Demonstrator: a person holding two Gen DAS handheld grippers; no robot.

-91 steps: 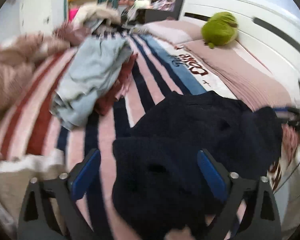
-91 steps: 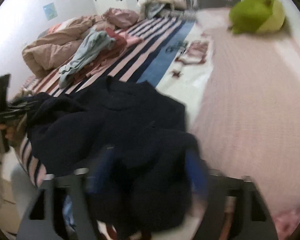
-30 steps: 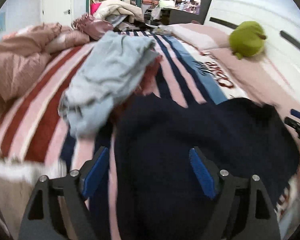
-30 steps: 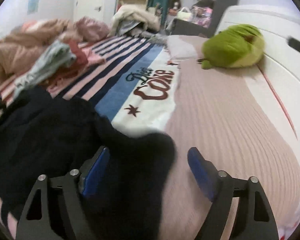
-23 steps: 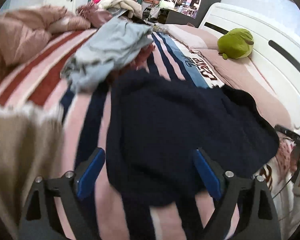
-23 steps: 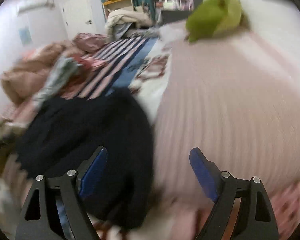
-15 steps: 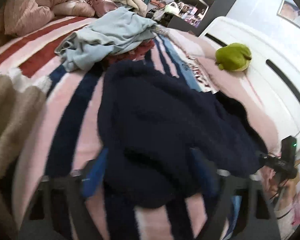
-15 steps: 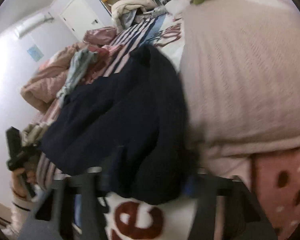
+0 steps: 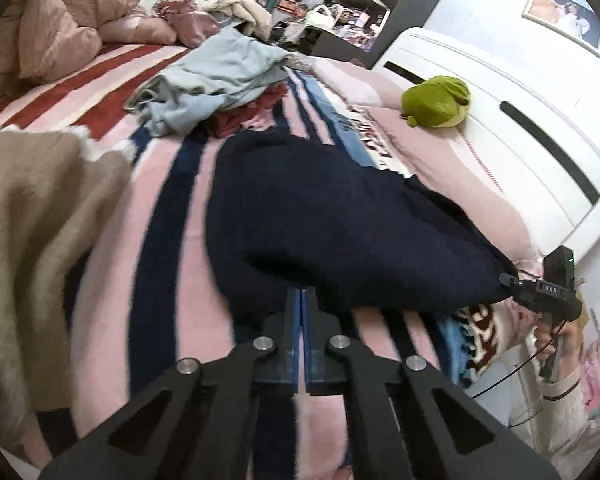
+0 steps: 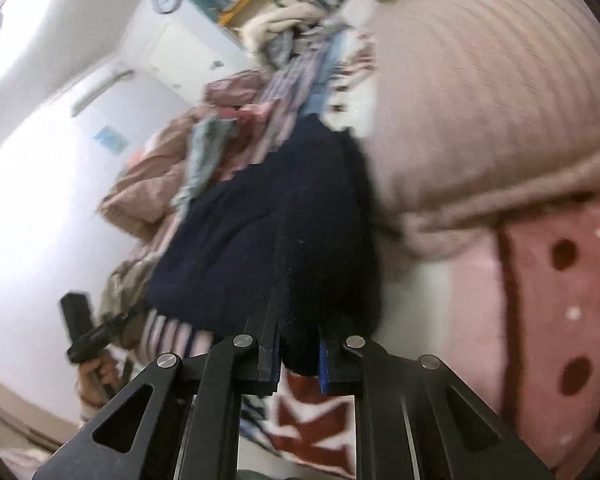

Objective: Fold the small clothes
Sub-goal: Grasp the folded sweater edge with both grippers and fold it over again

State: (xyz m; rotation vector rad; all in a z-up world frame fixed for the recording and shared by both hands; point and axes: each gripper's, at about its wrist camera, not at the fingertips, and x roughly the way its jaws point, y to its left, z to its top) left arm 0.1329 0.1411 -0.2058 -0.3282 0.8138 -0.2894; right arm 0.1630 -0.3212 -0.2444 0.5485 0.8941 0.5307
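A dark navy sweater (image 9: 332, 216) lies spread across the striped blanket on the bed; it also shows in the right wrist view (image 10: 276, 232). My left gripper (image 9: 301, 300) is shut at the sweater's near edge, its blue pads pressed together with the hem at their tips. My right gripper (image 10: 298, 344) is shut on a thick fold of the sweater's other near corner at the bed's edge. The right gripper also appears at the right of the left wrist view (image 9: 548, 292), the left one in the right wrist view (image 10: 88, 332).
A light blue garment (image 9: 216, 80) over a dark red one lies further up the bed. A tan knit garment (image 9: 36, 232) lies at the left. A pink duvet (image 9: 56, 28), a green plush toy (image 9: 436, 100) and the white headboard (image 9: 520, 128) lie beyond.
Both grippers were open over the sweater; they have dropped to its near edge and closed, the left at the hem, the right on a fold of the corner.
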